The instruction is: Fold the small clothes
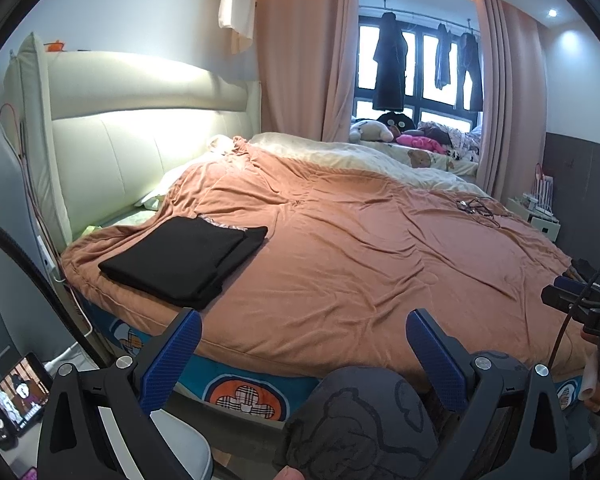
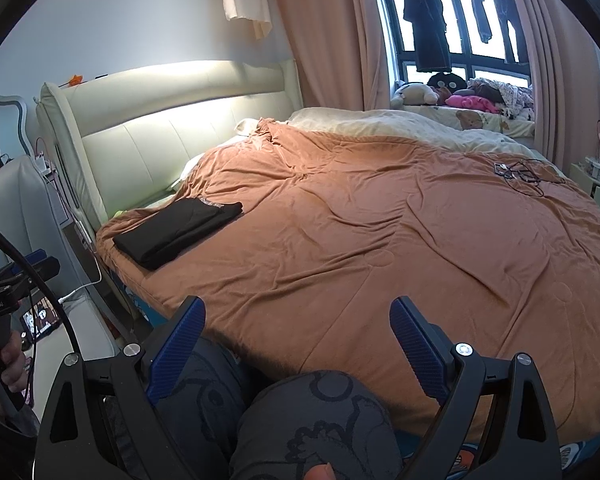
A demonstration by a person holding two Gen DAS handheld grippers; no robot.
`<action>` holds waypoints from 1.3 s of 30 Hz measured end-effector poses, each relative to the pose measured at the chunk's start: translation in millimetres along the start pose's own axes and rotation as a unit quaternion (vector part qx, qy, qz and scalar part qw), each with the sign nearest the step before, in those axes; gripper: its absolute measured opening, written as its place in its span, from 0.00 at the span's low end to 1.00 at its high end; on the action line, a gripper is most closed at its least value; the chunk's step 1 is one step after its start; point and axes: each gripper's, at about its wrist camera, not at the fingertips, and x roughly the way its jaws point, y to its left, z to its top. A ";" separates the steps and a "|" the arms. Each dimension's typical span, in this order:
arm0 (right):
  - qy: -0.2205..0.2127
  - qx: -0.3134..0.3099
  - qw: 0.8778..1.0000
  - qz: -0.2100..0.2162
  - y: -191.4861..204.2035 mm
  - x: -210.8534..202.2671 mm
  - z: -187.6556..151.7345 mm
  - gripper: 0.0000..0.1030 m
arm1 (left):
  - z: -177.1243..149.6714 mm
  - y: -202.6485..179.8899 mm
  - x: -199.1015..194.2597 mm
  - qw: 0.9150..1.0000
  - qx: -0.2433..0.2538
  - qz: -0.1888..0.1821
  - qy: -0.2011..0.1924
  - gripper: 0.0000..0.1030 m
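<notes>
A black folded garment lies flat near the left front corner of the bed, on the orange blanket. A patterned strip shows at its far edge. My left gripper is open, held off the bed's near edge, well short of the garment. My right gripper is open too, over the near edge of the blanket, with nothing between its blue fingers. Each view catches the other gripper at its side edge: the right one, the left one.
The person's knees in dark printed trousers press against the bed's near edge. A cream headboard stands left, a phone lies low left, cables on the blanket far right, soft toys by the window.
</notes>
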 end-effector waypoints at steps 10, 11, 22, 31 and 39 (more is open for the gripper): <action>-0.003 -0.001 1.000 -0.002 0.1 -3.7 -2.6 0.90 | 0.5 1.2 -2.7 1.000 -0.002 0.010 -0.001 1.00; -0.003 -0.001 1.000 -0.003 0.7 -4.7 -3.0 0.90 | 0.1 1.1 -2.8 1.000 -0.002 0.010 -0.001 1.00; -0.005 -0.003 1.000 -0.005 0.5 -6.9 -2.9 0.90 | 0.3 2.0 -9.7 1.000 -0.002 0.004 -0.006 1.00; -0.009 -0.007 1.000 -0.004 1.1 -9.6 -2.3 0.90 | -0.7 2.2 -16.3 1.000 -0.005 0.002 -0.012 1.00; -0.011 -0.004 1.000 -0.008 1.0 -8.9 -3.0 0.90 | -1.1 1.5 -18.5 1.000 -0.007 0.002 -0.016 1.00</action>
